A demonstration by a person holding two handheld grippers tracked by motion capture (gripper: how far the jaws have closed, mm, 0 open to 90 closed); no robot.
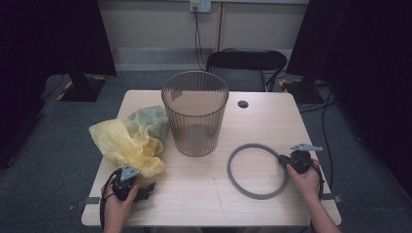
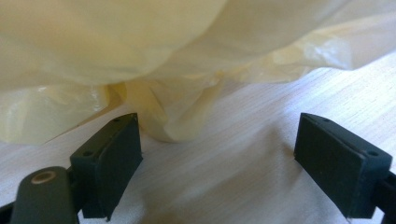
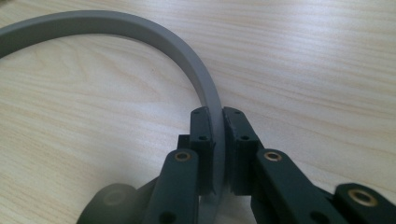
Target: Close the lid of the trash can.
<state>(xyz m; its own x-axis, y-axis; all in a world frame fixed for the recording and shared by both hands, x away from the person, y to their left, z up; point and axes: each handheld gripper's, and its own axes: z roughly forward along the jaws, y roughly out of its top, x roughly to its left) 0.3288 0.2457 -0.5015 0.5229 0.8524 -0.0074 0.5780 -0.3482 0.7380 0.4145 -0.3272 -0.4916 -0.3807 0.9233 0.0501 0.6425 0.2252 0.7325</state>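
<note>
Grey ring (image 1: 256, 171) lies flat on the wooden table (image 1: 204, 194), lower right of centre in the high view, just right of the ribbed bin (image 1: 195, 112) and apart from it. Right gripper (image 1: 283, 159) is on the ring's right-hand rim, hand (image 1: 305, 180) coming in from the bottom right of the frame. In the right gripper view the ring (image 3: 154, 35) arcs from the upper left down to bottom centre and runs straight between the two black jaws; both pads are pressed on the band, one on the inner face and one on the outer. So the right gripper (image 3: 218, 140) is clamped on the ring, jaws narrow.

Left gripper (image 1: 145, 190) sits at the lower left of the high view, hand (image 1: 119, 204) entering from the bottom edge, tips just below the yellow plastic bag (image 1: 127, 145). The bag is crumpled at the left of the table, touching the bin's left side as far as I can tell. Left gripper view: jaws wide apart at the bottom left and bottom right of the frame, bare table between them. Bag (image 2: 177, 51) covers the top half, a fold hanging down close to the left pad; can't tell whether it touches. Left gripper (image 2: 218, 140) holds nothing.

Bin stands upright at table centre. Black chair (image 1: 247, 65) behind the table's far edge.
</note>
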